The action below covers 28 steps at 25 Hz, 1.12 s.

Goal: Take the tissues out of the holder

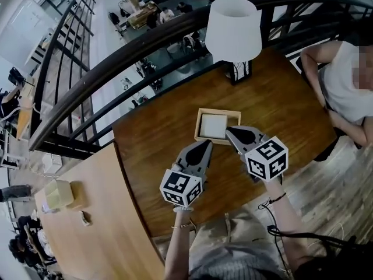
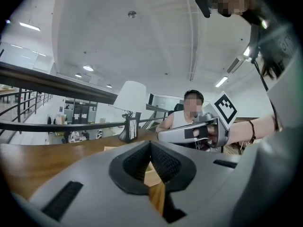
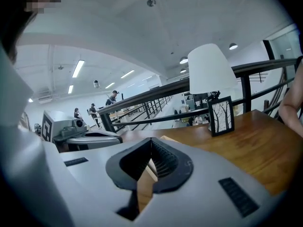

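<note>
Pale wood frames the square, shallow holder (image 1: 199, 128), which lies flat at the middle of the table (image 1: 151, 156). A flat white stack of tissues (image 1: 213, 126) fills it. The right gripper (image 1: 230, 132), a grey tapered shell with ribbed black pads, has its jaws clenched on nothing, with the tip at the holder's near right corner. The left gripper (image 1: 207, 144) is likewise closed and empty, just near of the holder's near edge. The table is round, of dark brown grained wood. At its far side stands a lamp (image 1: 233, 31) with a smooth white conical shade. A person (image 1: 344, 80) in white sits at the far right. A curved black metal railing (image 1: 116, 57) rims the table; a lighter wooden top (image 1: 99, 214) lies near left and plank flooring (image 1: 326, 185) right.
</note>
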Each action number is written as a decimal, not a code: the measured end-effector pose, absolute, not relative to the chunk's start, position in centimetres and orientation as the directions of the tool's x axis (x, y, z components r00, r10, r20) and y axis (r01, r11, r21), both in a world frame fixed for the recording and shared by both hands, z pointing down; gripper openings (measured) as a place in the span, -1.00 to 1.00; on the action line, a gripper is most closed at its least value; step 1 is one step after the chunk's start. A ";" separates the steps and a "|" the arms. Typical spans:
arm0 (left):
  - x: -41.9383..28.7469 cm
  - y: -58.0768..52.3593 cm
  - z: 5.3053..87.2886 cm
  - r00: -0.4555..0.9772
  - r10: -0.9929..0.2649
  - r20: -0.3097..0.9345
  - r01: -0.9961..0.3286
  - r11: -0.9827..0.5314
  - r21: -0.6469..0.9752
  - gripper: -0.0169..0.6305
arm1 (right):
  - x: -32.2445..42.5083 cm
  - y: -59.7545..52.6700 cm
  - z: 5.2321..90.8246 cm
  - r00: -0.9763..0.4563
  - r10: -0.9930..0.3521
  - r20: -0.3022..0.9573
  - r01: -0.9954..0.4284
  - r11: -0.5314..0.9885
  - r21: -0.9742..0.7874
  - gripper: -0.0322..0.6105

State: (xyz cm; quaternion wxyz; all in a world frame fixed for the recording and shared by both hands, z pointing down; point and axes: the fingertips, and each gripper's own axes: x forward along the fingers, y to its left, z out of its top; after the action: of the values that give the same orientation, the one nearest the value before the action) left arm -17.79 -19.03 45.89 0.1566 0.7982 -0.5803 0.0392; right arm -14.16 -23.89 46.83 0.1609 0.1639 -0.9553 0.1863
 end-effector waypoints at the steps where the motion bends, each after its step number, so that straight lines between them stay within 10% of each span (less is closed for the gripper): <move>1: -17.7 -19.2 45.8 0.333 -0.912 0.240 -0.935 -0.286 0.210 -0.93 | -14.0 -24.2 46.9 -0.887 -0.265 0.378 -0.385 0.876 -0.292 -0.86; 28: -20.9 -22.4 47.3 0.441 -0.879 0.182 -0.877 -0.379 0.295 -0.93 | -15.5 -28.4 55.5 -0.665 -0.142 0.733 -0.635 0.625 -0.455 -0.44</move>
State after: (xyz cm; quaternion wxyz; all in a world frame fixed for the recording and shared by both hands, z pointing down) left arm -20.92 -22.41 47.29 0.1760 0.8303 -0.5287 -0.0024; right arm -15.46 -28.40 55.49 0.3368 0.2321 -0.8360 0.3658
